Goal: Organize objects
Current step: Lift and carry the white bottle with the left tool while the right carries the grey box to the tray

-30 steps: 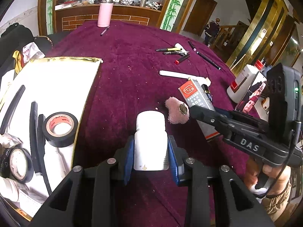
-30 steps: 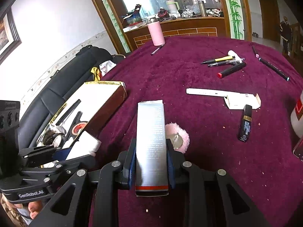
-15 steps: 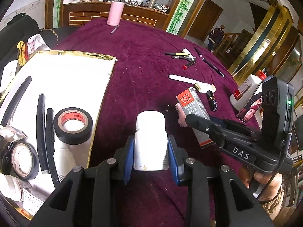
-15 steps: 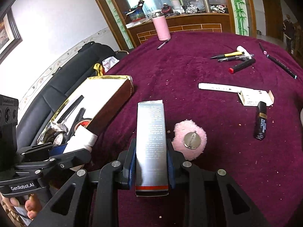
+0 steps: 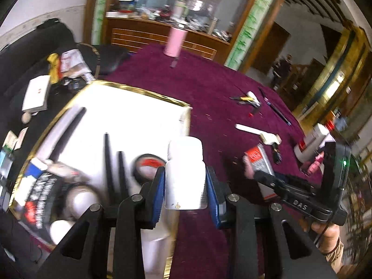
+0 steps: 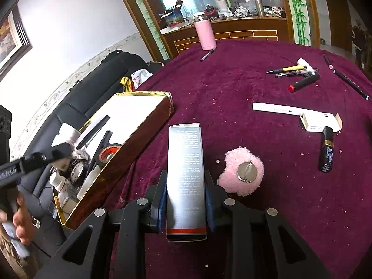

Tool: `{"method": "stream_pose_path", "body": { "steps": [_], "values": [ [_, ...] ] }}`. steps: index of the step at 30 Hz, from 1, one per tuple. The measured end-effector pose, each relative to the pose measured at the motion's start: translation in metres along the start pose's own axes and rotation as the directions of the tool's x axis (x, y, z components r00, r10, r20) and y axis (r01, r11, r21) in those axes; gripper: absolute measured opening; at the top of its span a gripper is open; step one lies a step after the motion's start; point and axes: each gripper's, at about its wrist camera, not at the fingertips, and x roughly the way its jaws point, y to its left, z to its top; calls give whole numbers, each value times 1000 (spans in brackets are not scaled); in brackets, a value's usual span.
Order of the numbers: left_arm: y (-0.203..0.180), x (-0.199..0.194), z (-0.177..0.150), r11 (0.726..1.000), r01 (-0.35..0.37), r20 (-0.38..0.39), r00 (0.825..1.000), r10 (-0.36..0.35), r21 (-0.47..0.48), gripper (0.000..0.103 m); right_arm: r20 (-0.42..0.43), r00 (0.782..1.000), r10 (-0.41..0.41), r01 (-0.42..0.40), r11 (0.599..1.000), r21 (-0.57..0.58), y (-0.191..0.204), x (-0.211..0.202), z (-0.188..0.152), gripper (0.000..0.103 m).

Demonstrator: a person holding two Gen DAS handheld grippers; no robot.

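You are gripping one white bottle [image 5: 185,174] in your left hand-held gripper [image 5: 185,189], over the gold-rimmed box [image 5: 139,93]. Your right hand-held gripper [image 6: 186,195] is clamping one silver carton [image 6: 186,169] above the table [image 6: 232,81], beside one pink puff [image 6: 241,172].

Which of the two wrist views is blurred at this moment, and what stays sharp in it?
Left wrist view: the gold-edged box and the tape roll smear with motion blur, while the white bottle in the left gripper stays crisp. Right wrist view: sharp overall, the grey carton and pink puff clear; only the other gripper at the left edge is blurred.
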Motion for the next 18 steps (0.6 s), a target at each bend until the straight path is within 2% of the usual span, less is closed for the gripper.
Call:
{"method": "stream_pose_path", "body": {
  "steps": [6,14,18],
  "values": [
    [42,-19,3,994,-64,35,997,68,-88,32,-8,1000,14,-15,1000,-13,7,3,-1,30],
    [62,-22,4,988,-115,24,993,118,-107,32,-16,1000,26,-27,999,-22,12,6,-4,30],
    [71,-13,16,986,-133,-4,991,133,-100,32,-17,999,27,-28,999,-30,14,6,-4,30]
  ]
}}
